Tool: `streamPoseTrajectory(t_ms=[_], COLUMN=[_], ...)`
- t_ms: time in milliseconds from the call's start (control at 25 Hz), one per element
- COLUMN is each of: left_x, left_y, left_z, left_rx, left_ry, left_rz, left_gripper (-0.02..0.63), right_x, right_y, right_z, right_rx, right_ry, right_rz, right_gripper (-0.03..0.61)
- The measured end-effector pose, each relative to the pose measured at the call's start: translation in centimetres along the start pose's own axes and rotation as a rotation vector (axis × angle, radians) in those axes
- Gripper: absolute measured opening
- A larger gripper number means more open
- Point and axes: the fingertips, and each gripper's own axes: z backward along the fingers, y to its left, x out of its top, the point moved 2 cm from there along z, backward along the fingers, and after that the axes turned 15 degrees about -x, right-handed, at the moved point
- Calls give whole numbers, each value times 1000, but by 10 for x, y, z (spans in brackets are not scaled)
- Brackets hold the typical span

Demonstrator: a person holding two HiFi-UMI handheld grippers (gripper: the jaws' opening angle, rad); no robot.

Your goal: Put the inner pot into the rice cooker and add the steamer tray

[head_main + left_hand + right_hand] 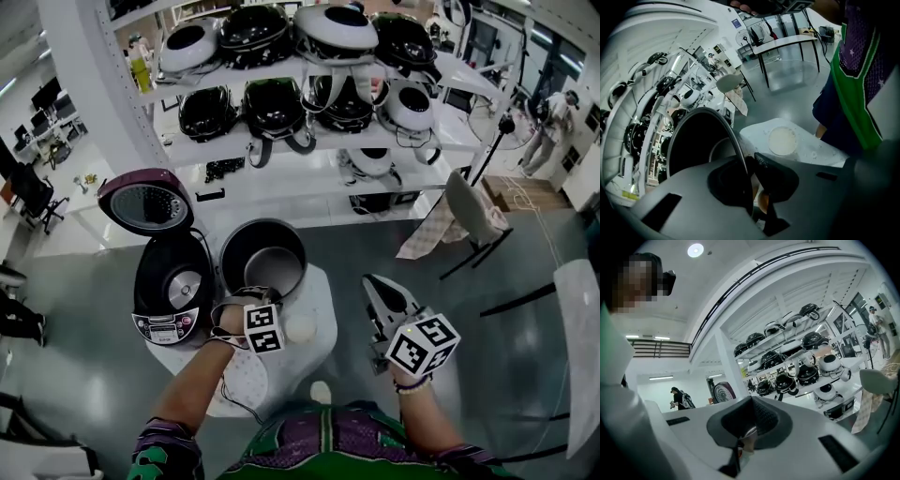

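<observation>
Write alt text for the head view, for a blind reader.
The left gripper clamps the near rim of the dark inner pot beside the open rice cooker, at a white table. The right gripper hangs aside, shut and empty.

White table [323, 292] carries rice cooker [173, 286], steamer tray [246, 380], pale disc [300, 328]

Workshop, glossy grey floor [84, 375].
White shelving [98, 75] at far centre holds stored cookers [274, 103]; 1 draped chair [469, 211] stands right; ceiling lamp [695, 250] lit.
</observation>
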Motion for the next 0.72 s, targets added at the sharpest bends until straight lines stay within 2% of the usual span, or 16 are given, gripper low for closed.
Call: streamPoseTrajectory(t_ms=[360, 720], left_x=[-4, -41], left_y=[-28, -58], left_z=[78, 159], left_rx=[69, 143], left_ry=[-16, -19], left_rz=[3, 60], left_gripper=[61, 61], right_x=[15, 19], right_y=[60, 123], right_z=[36, 65], right_rx=[65, 122], right_ry=[-72, -100], right_rz=[-1, 0], right_gripper=[6, 6])
